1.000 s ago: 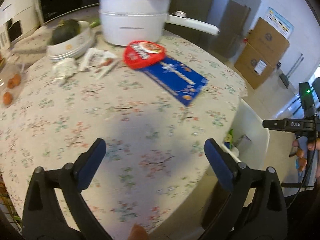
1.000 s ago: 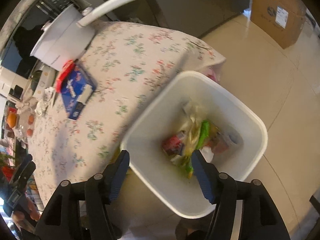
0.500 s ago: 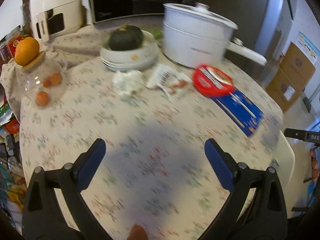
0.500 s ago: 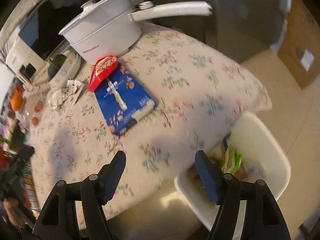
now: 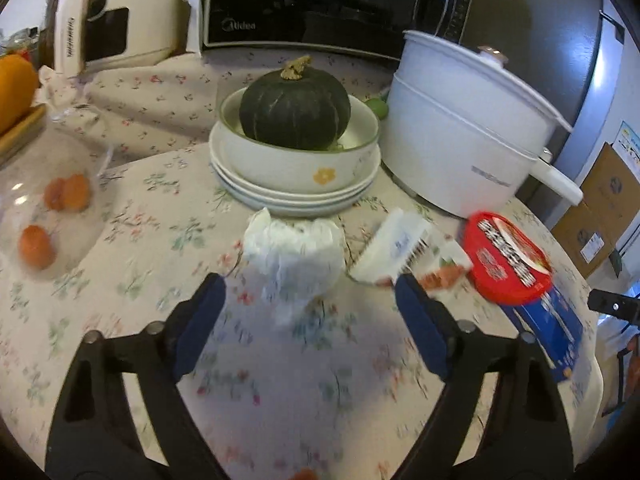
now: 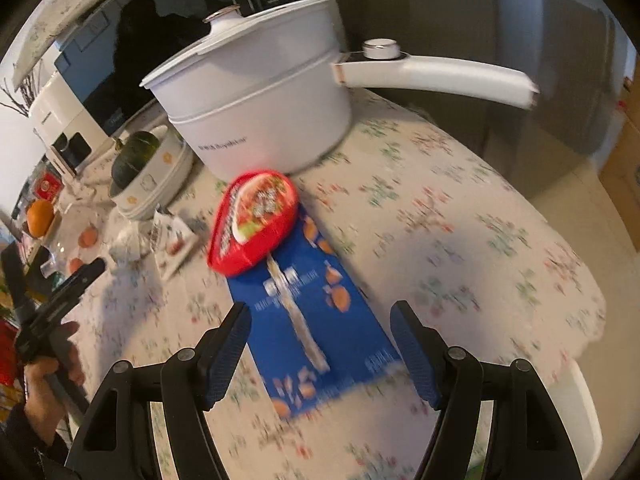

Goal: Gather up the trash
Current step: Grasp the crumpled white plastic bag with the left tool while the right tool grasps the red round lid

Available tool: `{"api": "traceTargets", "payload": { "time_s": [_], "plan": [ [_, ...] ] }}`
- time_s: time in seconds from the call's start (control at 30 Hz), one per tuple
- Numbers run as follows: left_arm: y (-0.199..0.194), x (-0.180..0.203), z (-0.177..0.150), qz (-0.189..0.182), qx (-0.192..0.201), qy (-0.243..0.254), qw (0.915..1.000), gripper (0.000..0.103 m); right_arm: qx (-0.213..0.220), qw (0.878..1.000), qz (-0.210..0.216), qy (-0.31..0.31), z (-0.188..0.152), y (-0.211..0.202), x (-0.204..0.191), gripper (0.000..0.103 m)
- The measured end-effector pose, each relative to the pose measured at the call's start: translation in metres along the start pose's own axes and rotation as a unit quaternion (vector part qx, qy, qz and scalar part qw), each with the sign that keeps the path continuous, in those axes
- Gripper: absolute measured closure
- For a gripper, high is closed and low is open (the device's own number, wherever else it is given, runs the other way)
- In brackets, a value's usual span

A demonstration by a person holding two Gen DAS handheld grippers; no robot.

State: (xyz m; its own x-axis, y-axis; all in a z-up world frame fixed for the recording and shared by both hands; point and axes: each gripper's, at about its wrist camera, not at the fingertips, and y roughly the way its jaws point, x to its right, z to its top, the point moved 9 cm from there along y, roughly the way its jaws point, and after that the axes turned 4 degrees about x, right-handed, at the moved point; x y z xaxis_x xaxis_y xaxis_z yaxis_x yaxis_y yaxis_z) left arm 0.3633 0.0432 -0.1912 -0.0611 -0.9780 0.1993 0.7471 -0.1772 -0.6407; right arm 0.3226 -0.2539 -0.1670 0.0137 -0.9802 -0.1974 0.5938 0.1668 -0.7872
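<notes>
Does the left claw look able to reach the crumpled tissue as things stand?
Probably yes: the left claw is closing, empty, with the tissue just ahead between its fingers and only bare tablecloth around it.

This is a home kitchen. A bench covered by a cream floral tablecloth [image 5: 168,240] fills the lower frame. At the top centre of the left wrist view stands a black microwave oven [image 5: 320,4], and at the upper left a cream countertop appliance [image 5: 116,20]. A dark green squash [image 5: 295,110] sits in a white ceramic bowl on stacked plates [image 5: 296,176] at centre. To the right stands a white lidded electric pot with a long handle [image 5: 460,140]. Brown cardboard boxes [image 5: 600,208] rest on a tiled floor at the right edge, beside a grey refrigerator [image 5: 580,40].
</notes>
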Motion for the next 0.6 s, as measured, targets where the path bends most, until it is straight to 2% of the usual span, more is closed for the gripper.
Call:
{"api": "traceTargets", "payload": {
  "time_s": [0.23, 0.3, 0.37, 0.47, 0.6],
  "plan": [
    [0.033, -0.002, 0.001, -0.003, -0.007, -0.005, 1.0, 0.029, 0.003, 1.0, 0.004, -0.012, 0.009, 0.02, -0.004, 0.03],
    [0.04, -0.005, 0.0, 0.0, -0.019, -0.005, 0.9998, 0.046, 0.004, 1.0, 0.003, -0.009, 0.01, 0.023, -0.002, 0.03],
    [0.044, -0.008, 0.0, 0.004, -0.023, -0.009, 0.9997, 0.055, 0.002, 1.0, 0.001, -0.005, 0.009, 0.025, -0.001, 0.03],
    [0.035, -0.011, 0.003, 0.006, -0.014, -0.021, 0.9997, 0.062, -0.002, 1.0, -0.003, -0.001, 0.007, 0.028, 0.0, 0.03],
    [0.014, -0.012, -0.001, 0.003, -0.012, -0.05, 0.9987, 0.065, 0.001, 1.0, 0.001, 0.006, 0.007, 0.027, -0.006, 0.03]
  ]
}}
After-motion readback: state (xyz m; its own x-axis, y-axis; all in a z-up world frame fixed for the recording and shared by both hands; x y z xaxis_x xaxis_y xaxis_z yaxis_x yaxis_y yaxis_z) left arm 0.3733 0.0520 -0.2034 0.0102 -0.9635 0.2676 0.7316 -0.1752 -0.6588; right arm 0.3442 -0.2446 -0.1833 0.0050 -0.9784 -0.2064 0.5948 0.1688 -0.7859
